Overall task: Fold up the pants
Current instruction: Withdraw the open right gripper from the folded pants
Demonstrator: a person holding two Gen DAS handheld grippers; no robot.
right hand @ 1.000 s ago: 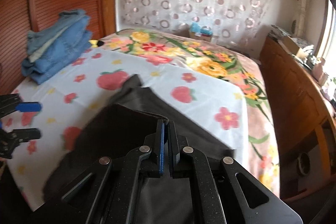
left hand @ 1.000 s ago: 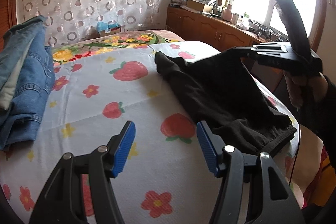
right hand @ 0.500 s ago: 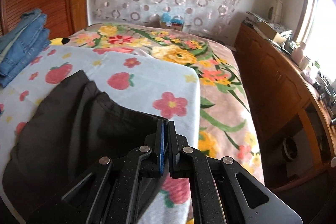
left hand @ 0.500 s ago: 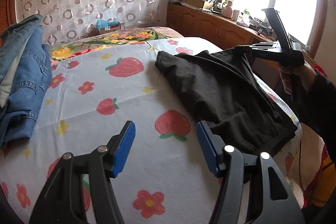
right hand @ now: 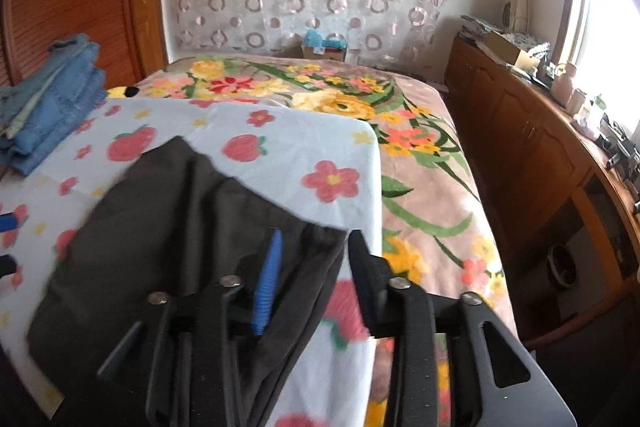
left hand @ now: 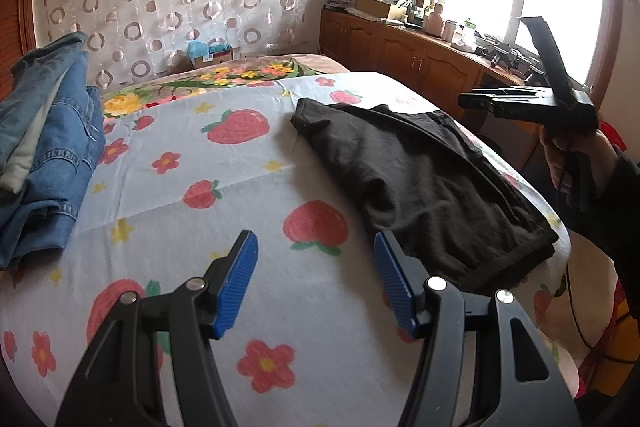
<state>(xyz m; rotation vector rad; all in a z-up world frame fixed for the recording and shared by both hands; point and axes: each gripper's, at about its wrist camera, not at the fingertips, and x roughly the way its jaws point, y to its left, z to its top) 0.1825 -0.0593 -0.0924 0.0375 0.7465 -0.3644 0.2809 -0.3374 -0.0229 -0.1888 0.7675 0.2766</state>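
I judged the job to be partway through: the black pants [left hand: 420, 183] lay doubled over on the strawberry-print sheet [left hand: 192, 187], a top layer resting on a lower one with a long edge running down their right side, but the bundle was still a long strip and I reckoned at least one more fold along its length was left. They sat on the right half of the bed, near its edge, with the thick hem end closest to me and the narrow end pointing toward the flowered blanket [right hand: 400, 131]. The cloth looked soft and heavy, matte black, with shallow wrinkles across the middle and a slightly uneven upper edge that would want smoothing. My left gripper [left hand: 316, 279] hung over bare sheet with its blue pads spread wide, holding nothing, its right pad just beside the hem. My right gripper [right hand: 316, 271] also had its fingers parted, the pants' edge lying between and beneath them; the picture was blurred there, so I could not tell whether cloth touched either pad. The stacked jeans [left hand: 44, 147] sat well apart on the far left, not in the way.
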